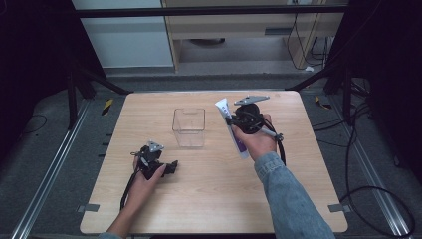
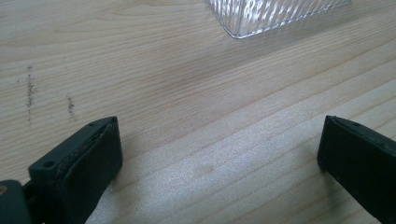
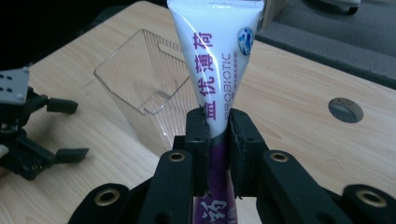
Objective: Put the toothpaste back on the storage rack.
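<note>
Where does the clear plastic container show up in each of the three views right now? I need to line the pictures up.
High view: clear plastic container stands mid-table, between the two grippers.
Left gripper view: one ribbed corner at the top edge, right of centre, beyond the open jaws.
Right gripper view: left of centre, behind the gripped toothpaste tube.
Shared landmark: the wooden table.

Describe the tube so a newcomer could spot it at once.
Start at the wooden table and find the clear plastic box near its middle. Just right of it, the right gripper clamps a tube off the tabletop. It is white above and purple below, printed PROBIOTIC, the one coloured item there.
</note>
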A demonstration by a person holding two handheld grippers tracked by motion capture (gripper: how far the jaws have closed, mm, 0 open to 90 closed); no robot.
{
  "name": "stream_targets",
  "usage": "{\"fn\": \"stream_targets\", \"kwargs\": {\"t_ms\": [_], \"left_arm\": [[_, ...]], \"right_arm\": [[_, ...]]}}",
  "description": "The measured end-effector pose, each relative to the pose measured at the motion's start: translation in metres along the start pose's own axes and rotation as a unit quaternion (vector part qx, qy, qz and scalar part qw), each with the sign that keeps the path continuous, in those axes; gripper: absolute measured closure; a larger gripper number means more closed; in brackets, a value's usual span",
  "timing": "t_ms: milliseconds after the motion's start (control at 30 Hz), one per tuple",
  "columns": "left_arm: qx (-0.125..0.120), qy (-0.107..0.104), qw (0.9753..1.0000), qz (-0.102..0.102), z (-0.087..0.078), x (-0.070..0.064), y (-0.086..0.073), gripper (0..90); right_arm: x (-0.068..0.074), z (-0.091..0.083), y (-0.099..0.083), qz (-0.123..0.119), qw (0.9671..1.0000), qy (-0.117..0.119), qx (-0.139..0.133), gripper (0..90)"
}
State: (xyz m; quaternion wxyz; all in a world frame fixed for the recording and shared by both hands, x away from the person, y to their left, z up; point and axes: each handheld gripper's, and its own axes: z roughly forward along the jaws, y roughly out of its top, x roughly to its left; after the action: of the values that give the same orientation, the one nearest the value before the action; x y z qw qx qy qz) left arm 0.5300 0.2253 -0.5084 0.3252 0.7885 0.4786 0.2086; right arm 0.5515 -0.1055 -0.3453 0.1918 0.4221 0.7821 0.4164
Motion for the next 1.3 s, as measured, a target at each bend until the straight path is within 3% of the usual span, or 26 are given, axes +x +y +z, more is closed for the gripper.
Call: {"fn": "stream_targets", "kwargs": {"t_ms": [200, 667, 1300], "left_arm": [[0.0, 0.0, 1.0, 0.0, 0.0, 0.0, 0.0, 0.0], [-0.001, 0.0, 1.0, 0.002, 0.0, 0.0, 0.0, 0.0], [-0.001, -0.001, 1.0, 0.001, 0.0, 0.0, 0.0, 0.0]], "right_arm": [[0.001, 0.001, 0.006, 0.0, 0.9999, -0.001, -0.017, 79.4], [0.008, 0.013, 0.028, -0.004, 0.9998, -0.004, -0.019, 79.3], [0.022, 0.013, 0.068, -0.014, 0.998, -0.012, -0.061, 79.4]]}}
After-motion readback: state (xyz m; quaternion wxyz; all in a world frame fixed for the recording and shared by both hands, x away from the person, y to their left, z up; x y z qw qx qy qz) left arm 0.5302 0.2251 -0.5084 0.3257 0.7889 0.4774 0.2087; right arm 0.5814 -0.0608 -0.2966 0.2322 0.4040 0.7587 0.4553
